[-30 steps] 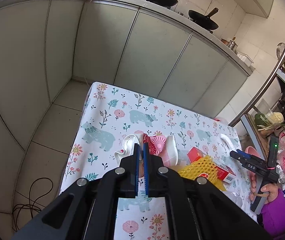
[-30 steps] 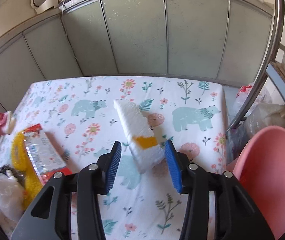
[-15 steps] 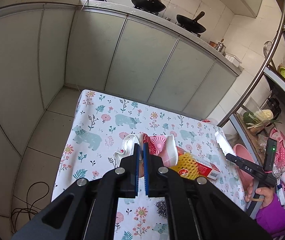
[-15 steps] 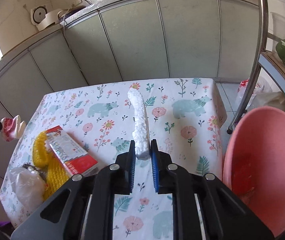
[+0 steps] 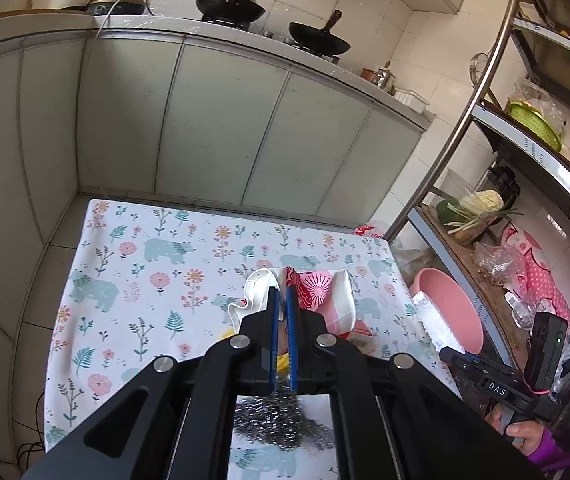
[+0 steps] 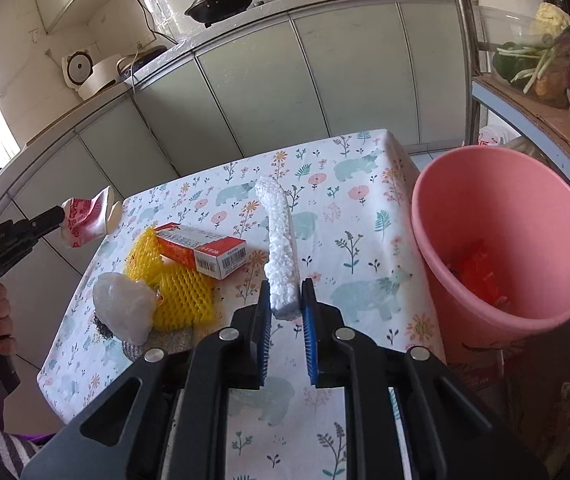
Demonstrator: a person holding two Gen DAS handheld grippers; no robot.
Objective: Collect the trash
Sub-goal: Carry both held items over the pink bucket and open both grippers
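1. White foam strip (image 6: 281,248) clamped at its near end in the right claw (image 6: 285,312), long axis running away from the camera toward the far cabinets, far tip curving slightly left, lifted above the floral worktop (image 6: 349,216).
2. Right claw's jaws just closed in on the strip, blue pads pressing both its sides.
3. Pink bucket (image 6: 501,240) just right of the strip, off the worktop's right edge, mouth tilted toward the camera, red scraps inside.
4. Left claw (image 5: 281,320) clenched on a crumpled red-and-white wrapper (image 5: 317,292), held up over the worktop, its white edges flaring left and right of the closed pads.
5. Seen only from the right wrist: yellow foam net (image 6: 173,280), red-and-white carton (image 6: 205,250) lying across it, and a clear crumpled bag (image 6: 123,310) nearer, all on the worktop's left part.
6. Seen clearly only from the left wrist: steel scourer (image 5: 277,420) on the worktop beneath the claw, plus the right claw from the side with the strip jutting up toward the bucket.
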